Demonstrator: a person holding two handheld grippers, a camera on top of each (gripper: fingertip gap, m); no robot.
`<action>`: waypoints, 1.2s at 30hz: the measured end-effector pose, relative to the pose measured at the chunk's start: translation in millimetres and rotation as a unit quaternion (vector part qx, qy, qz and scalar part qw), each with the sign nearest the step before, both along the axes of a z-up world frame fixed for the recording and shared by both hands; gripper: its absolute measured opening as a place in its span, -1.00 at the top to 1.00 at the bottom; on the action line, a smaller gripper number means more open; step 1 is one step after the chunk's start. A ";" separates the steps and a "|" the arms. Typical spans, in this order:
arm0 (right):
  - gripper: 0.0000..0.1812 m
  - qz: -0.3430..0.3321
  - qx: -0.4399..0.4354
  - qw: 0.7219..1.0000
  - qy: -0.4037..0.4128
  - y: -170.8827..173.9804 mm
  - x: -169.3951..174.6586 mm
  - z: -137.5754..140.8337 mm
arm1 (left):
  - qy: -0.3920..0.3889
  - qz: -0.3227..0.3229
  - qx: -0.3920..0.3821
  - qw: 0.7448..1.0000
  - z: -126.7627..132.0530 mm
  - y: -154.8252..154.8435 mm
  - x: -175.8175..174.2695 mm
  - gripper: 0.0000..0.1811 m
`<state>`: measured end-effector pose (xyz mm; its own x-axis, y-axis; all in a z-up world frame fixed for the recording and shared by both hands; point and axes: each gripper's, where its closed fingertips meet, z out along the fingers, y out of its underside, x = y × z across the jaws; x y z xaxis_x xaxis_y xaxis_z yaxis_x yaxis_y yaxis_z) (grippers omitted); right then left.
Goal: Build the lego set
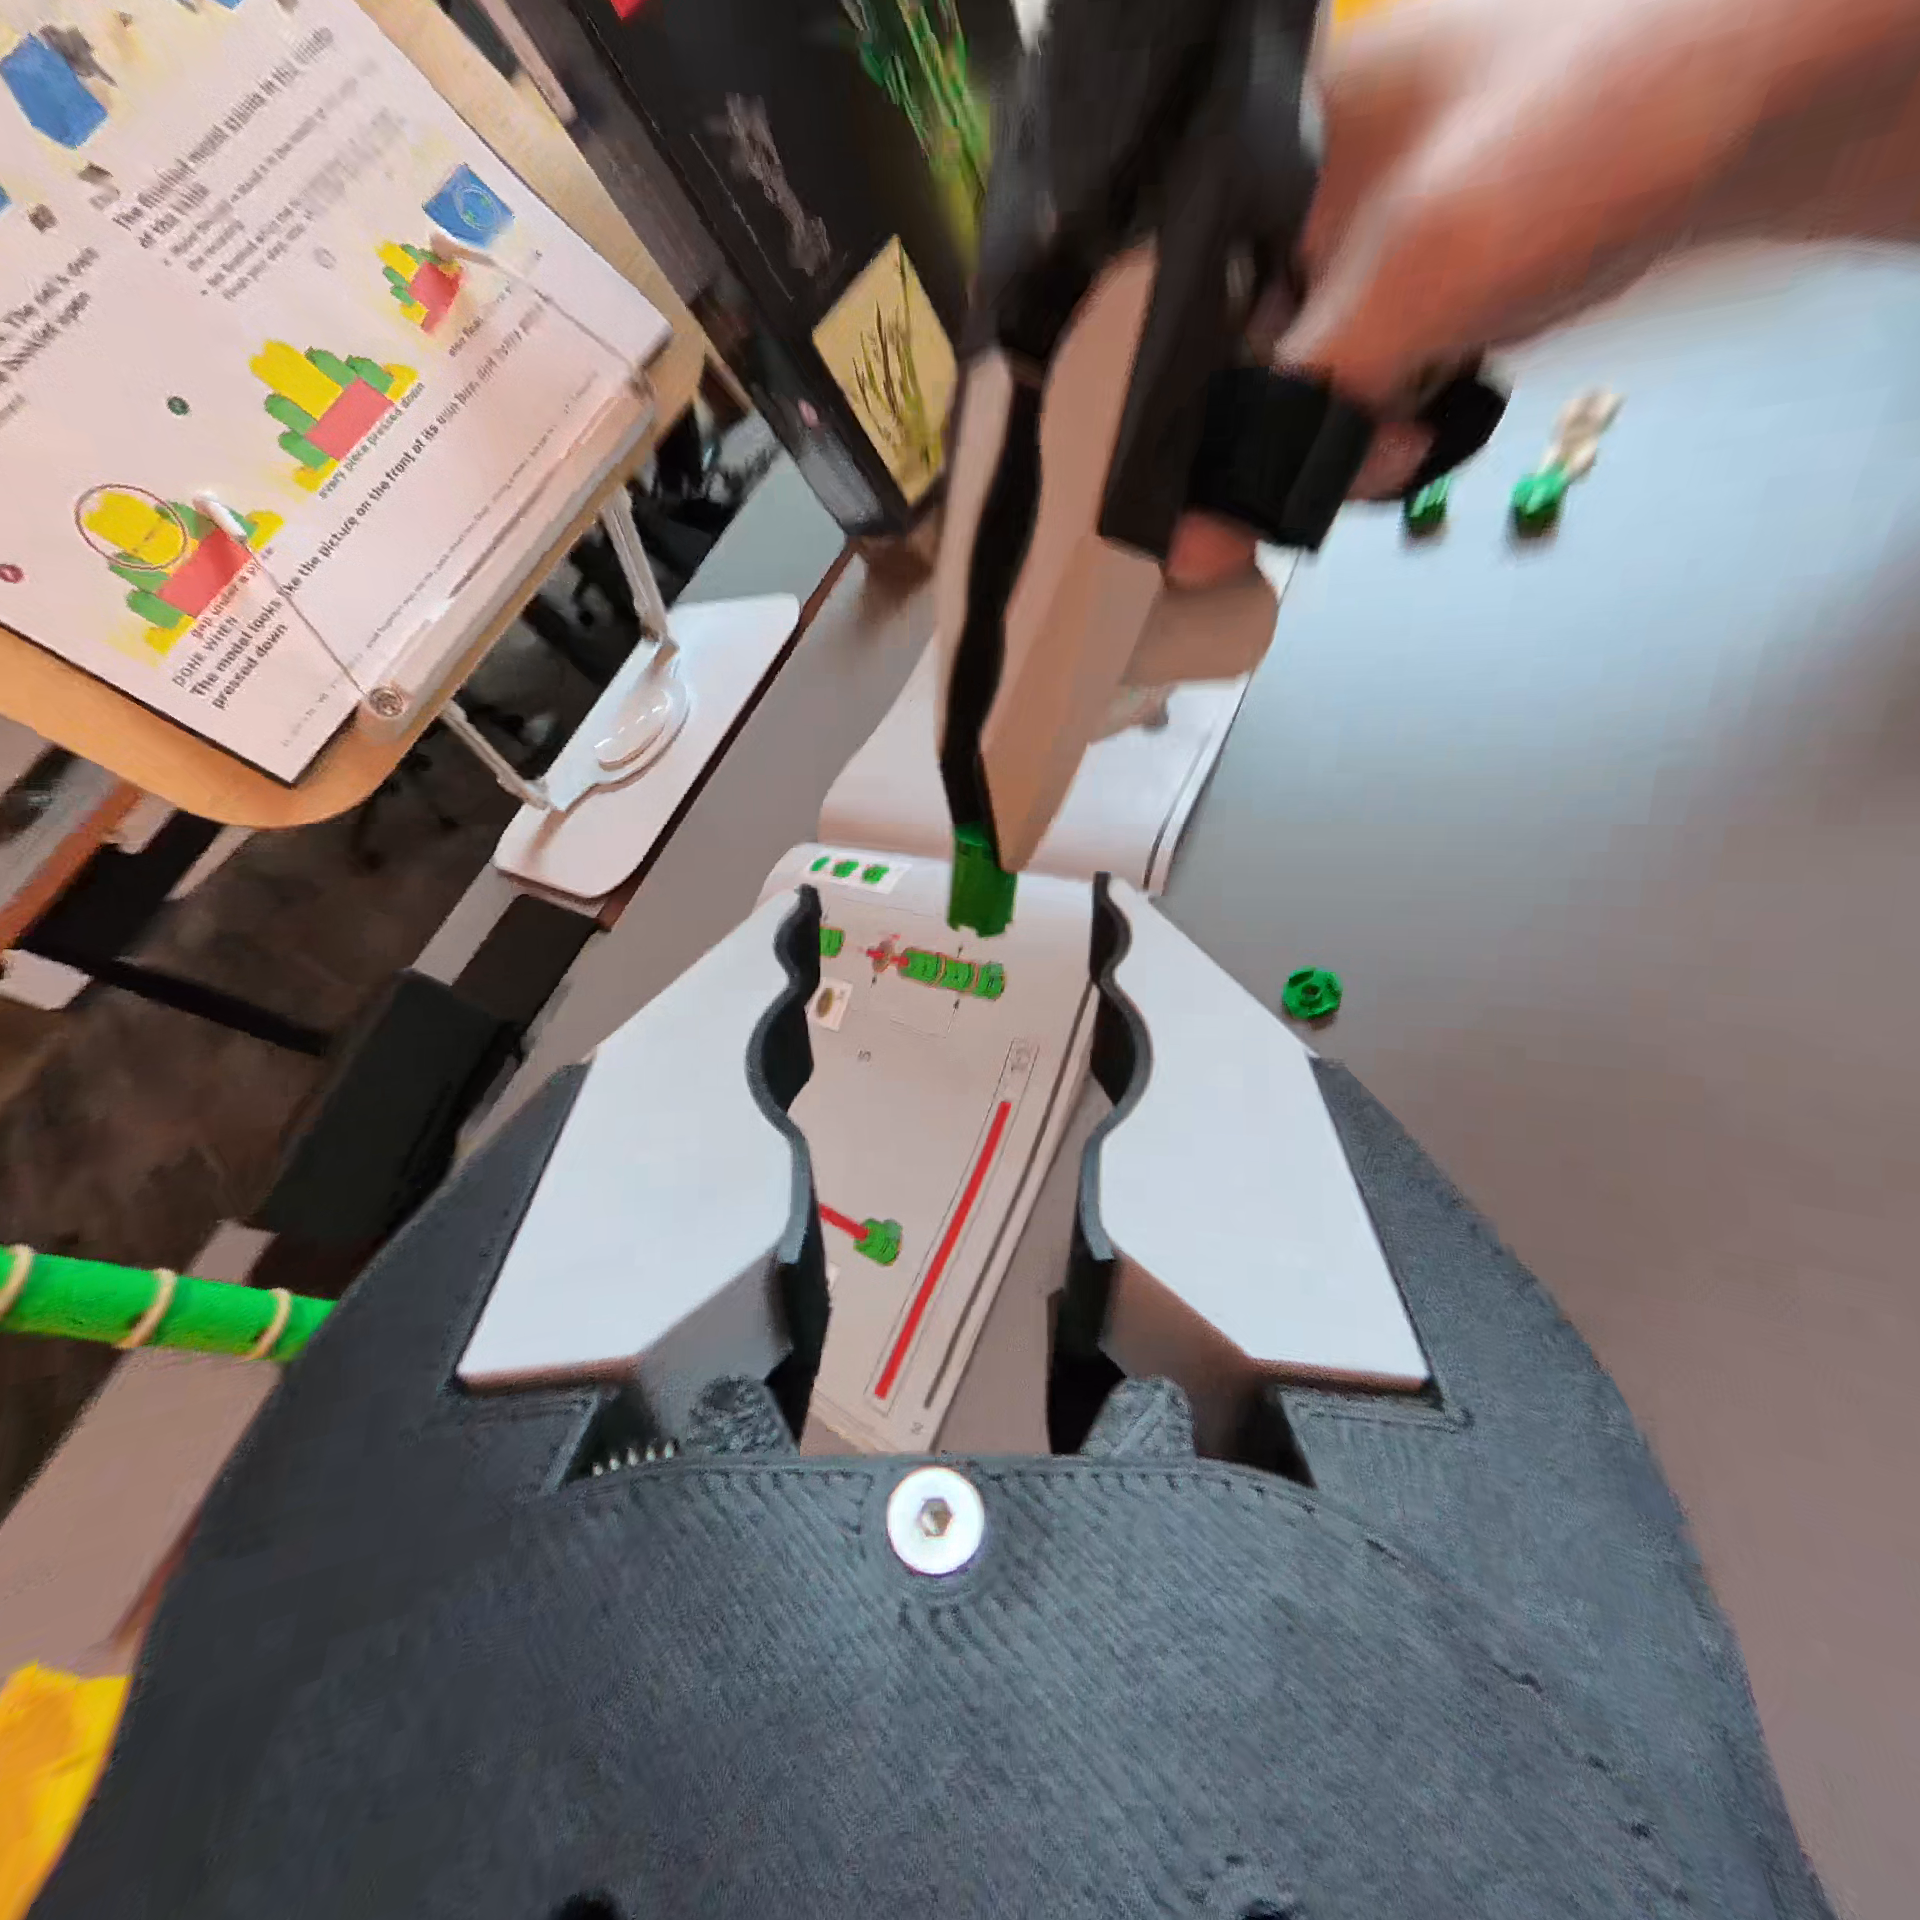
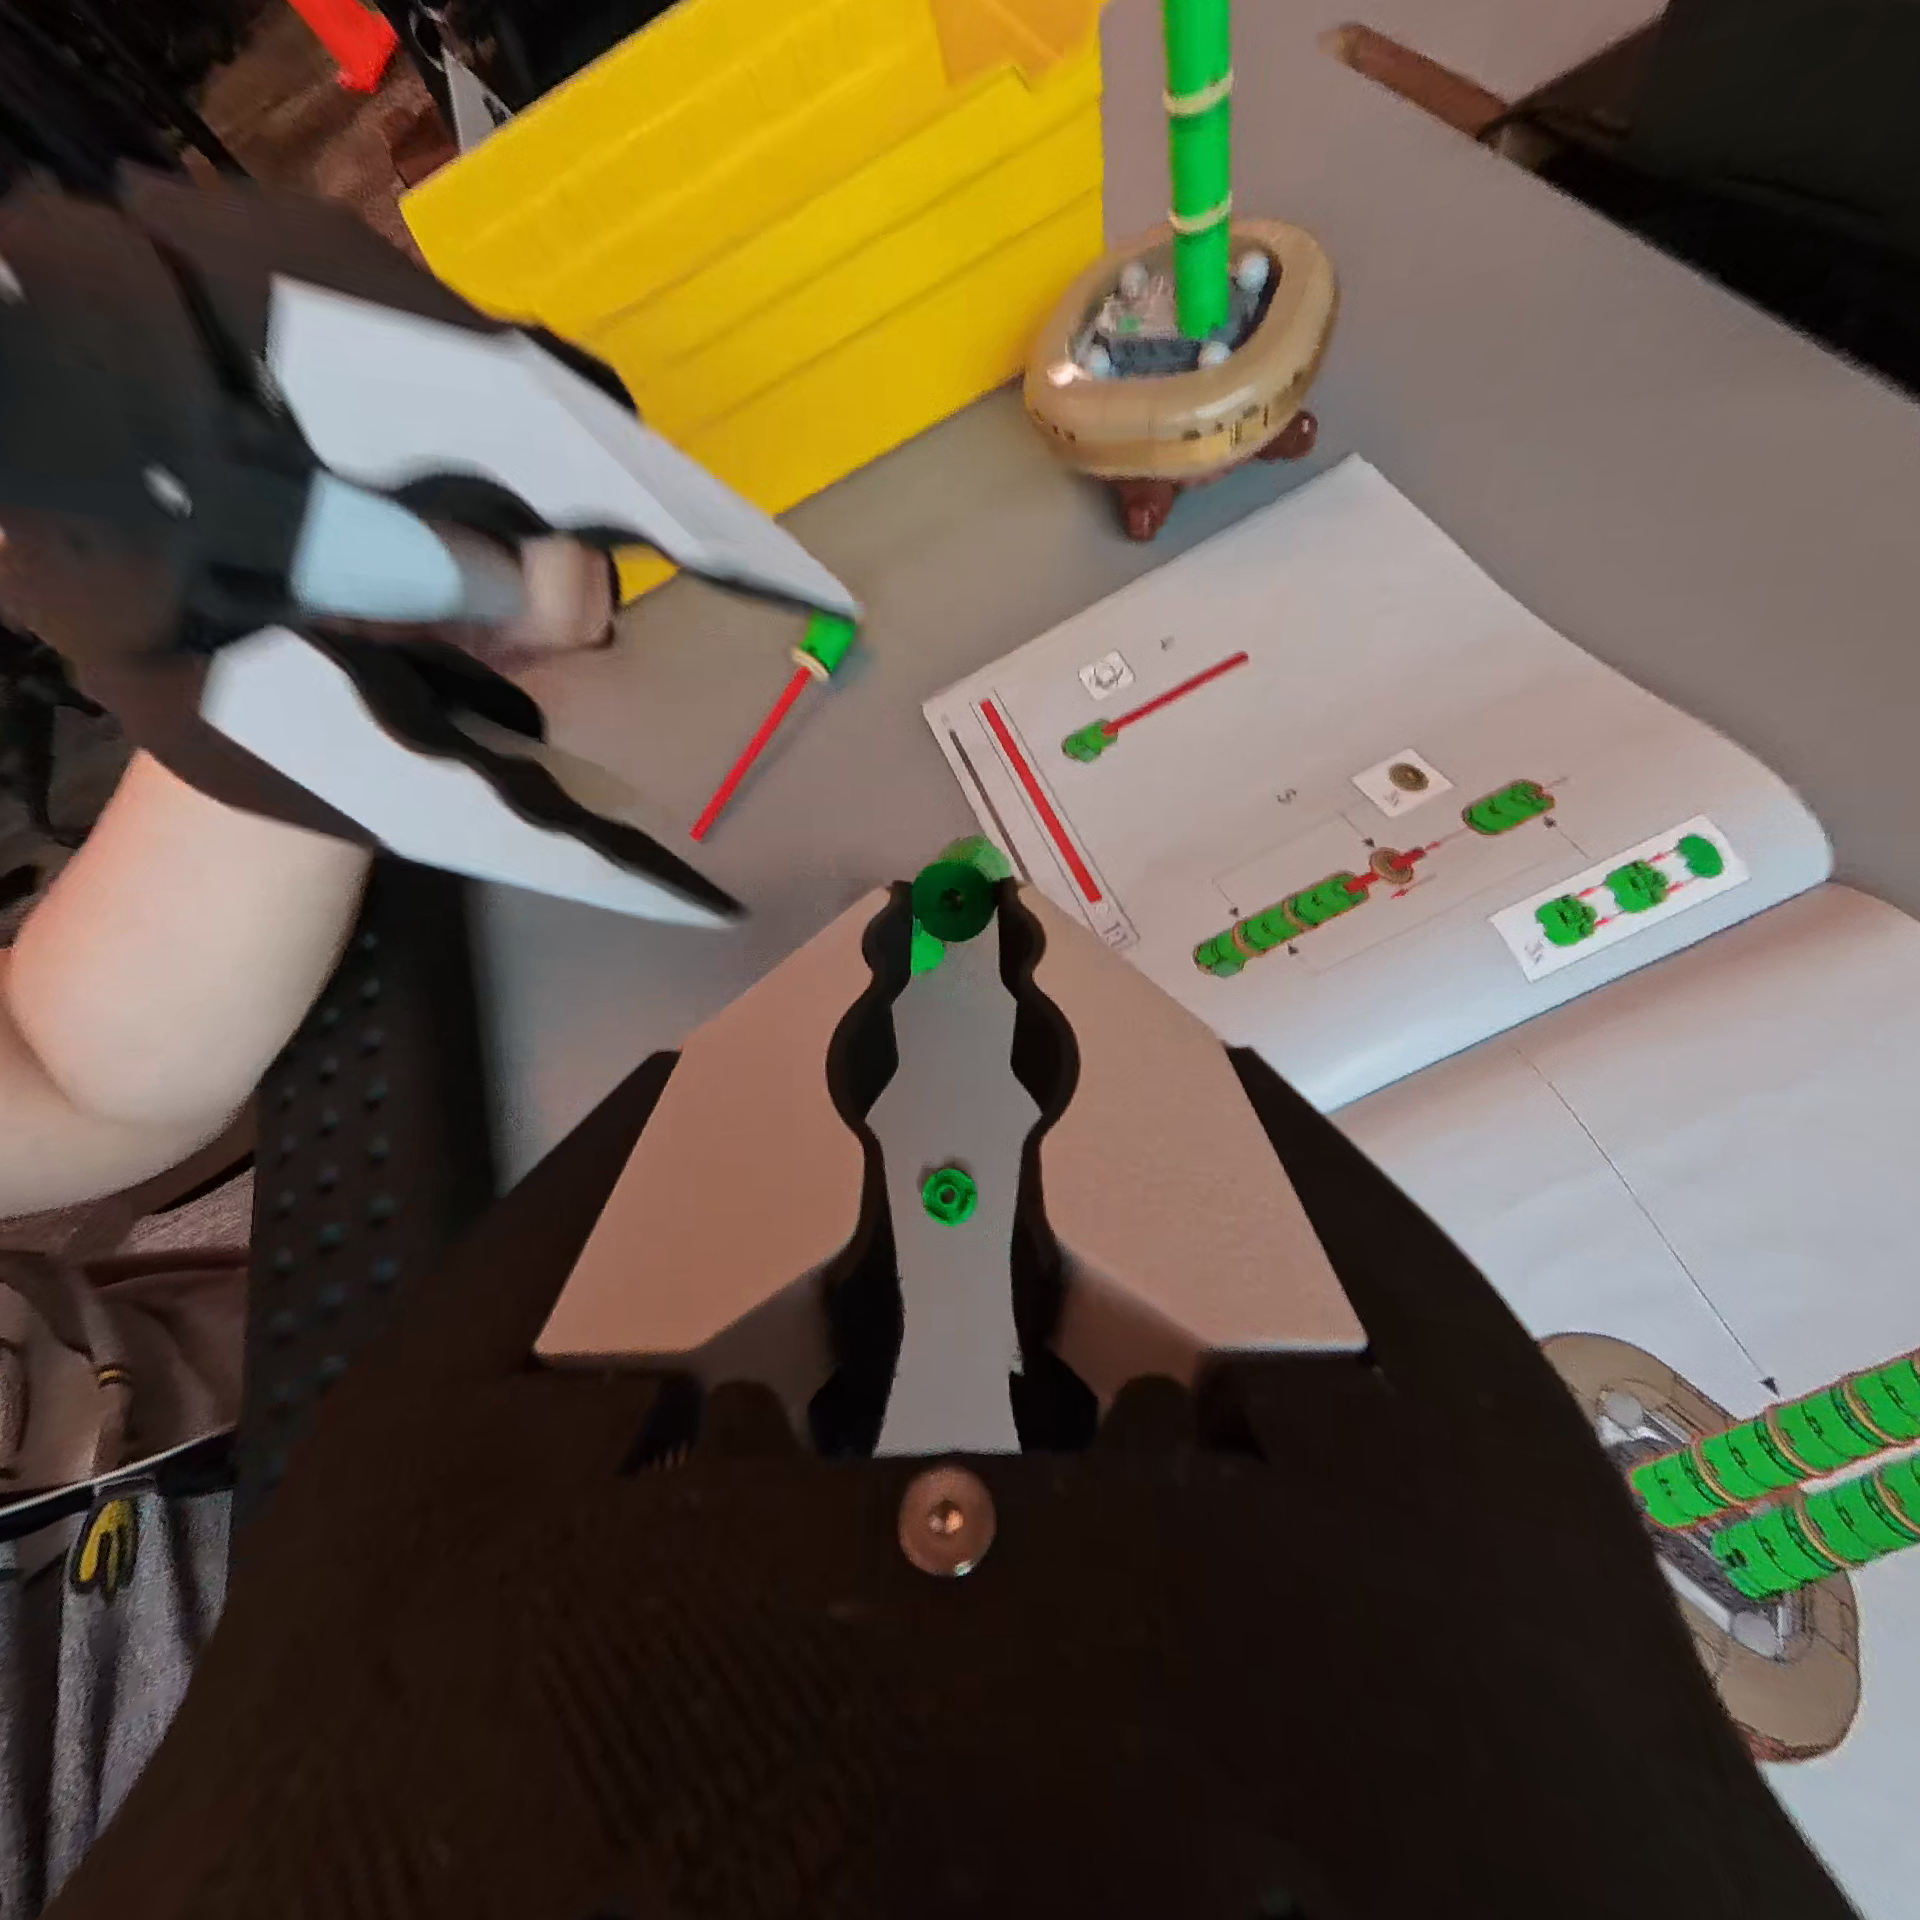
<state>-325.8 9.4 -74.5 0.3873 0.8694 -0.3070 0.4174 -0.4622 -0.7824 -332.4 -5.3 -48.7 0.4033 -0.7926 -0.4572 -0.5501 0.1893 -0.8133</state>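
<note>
My right gripper [image 2: 953, 906] is shut on a short green stack of round pieces [image 2: 951, 896], held end-on above the table. In the left wrist view the right gripper [image 1: 987, 844] comes down from above with the green stack [image 1: 980, 883] at its tip, just ahead of my left gripper [image 1: 951, 925]. The left gripper is open and empty, with the instruction booklet [image 1: 935, 1143] showing between its fingers. A red axle [image 2: 753, 753] with a green and tan piece [image 2: 826, 644] on one end lies on the table by the left gripper [image 2: 792, 761].
A tan pot [image 2: 1184, 416] holds a tall green bamboo stalk [image 2: 1197, 156] beside a yellow bin [image 2: 779, 229]. The open booklet [image 2: 1351, 644] lies to the right. Loose green round pieces [image 1: 1311, 992] [image 2: 949, 1195] lie on the grey table. A printed sheet on a stand [image 1: 312, 364] stands far left.
</note>
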 end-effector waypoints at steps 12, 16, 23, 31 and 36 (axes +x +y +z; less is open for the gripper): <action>0.83 0.087 -0.022 0.966 -0.243 -23.5 -15.2 -70.7 | -0.386 0.033 0.023 0.922 118.0 6.6 -100.3 0.39; 0.83 0.101 -0.024 0.956 -0.273 -25.4 -15.7 -78.3 | -0.412 0.019 0.009 0.911 123.2 4.0 -102.9 0.39; 0.83 0.112 -0.023 0.949 -0.293 -25.5 -16.3 -83.8 | -0.418 0.003 -0.007 0.908 123.2 2.1 -100.0 0.40; 0.68 0.116 -0.010 0.955 -0.272 -23.9 -20.5 -78.2 | -0.417 0.001 -0.022 0.908 119.0 5.1 -100.0 0.40; 0.52 0.143 0.062 0.966 -0.205 -35.3 4.7 -58.3 | -0.438 0.004 -0.023 0.899 121.2 6.9 -109.1 0.40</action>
<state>-321.0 -25.9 -132.8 0.1921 0.9792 -0.0649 0.8008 -0.1946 -0.5664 -441.5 1.6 72.5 0.5979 -0.7984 0.0712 0.3035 0.1432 -0.9420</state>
